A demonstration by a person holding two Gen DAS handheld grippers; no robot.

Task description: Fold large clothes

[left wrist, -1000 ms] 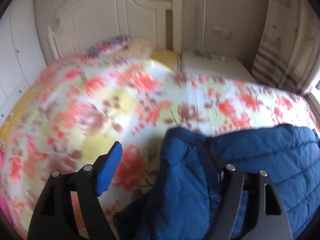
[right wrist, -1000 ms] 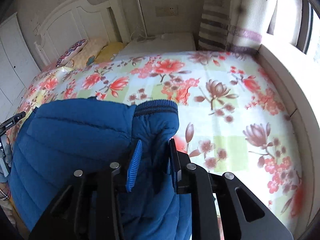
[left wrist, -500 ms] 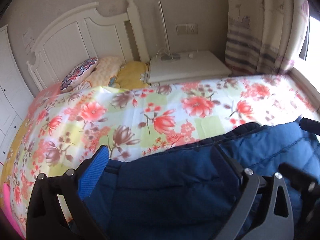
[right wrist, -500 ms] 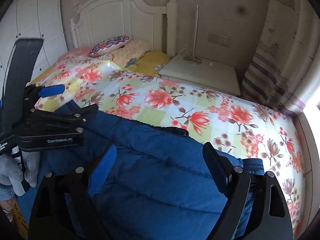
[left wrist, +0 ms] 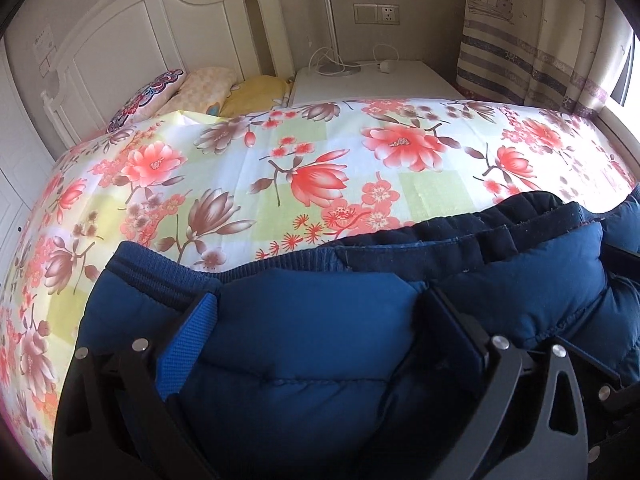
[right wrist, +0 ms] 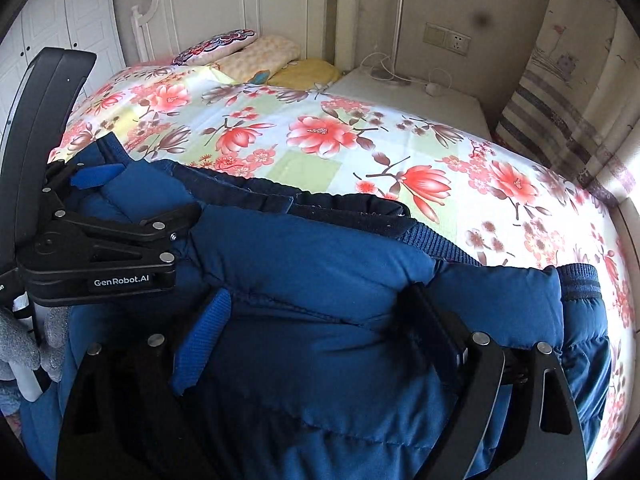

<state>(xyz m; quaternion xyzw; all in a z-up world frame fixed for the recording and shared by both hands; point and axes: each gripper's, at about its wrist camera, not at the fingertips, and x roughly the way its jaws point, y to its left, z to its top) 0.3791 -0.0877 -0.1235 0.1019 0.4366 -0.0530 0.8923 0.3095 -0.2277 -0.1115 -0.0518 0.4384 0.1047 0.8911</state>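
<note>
The bed [left wrist: 280, 168], under a floral sheet, fills both views. The blue jacket [left wrist: 304, 344] lies bunched on the near part of it, close under both cameras, its long axis running side to side across the bed. Its dark ribbed hem [left wrist: 160, 276] forms the far edge, turned toward the headboard [left wrist: 132, 40]. Beyond that edge the sheet lies bare up to the pillows [left wrist: 200, 88], so there is open room ahead. A white nightstand [left wrist: 372, 80] stands beside the pillows, with a curtain [left wrist: 532, 40] further right.

Only the right wrist view shows the jacket's right end, where a ribbed cuff [right wrist: 580, 280] stops short of the bed's right side, with bare sheet past it. It alone also shows the left gripper [right wrist: 144, 196] from the side, at the jacket's left end, with a grey glove [right wrist: 24, 348] at its handle. The left wrist view alone shows the jacket's left end and the sheet falling away to the left.

The left gripper's jaws stand wide apart with padded fabric bulging between them, the pads not squeezing it. The right gripper [right wrist: 316, 320] has its jaws apart and opening, jacket fabric between them, unpinched. Its blue pad [right wrist: 204, 340] rests just beside a quilted seam
</note>
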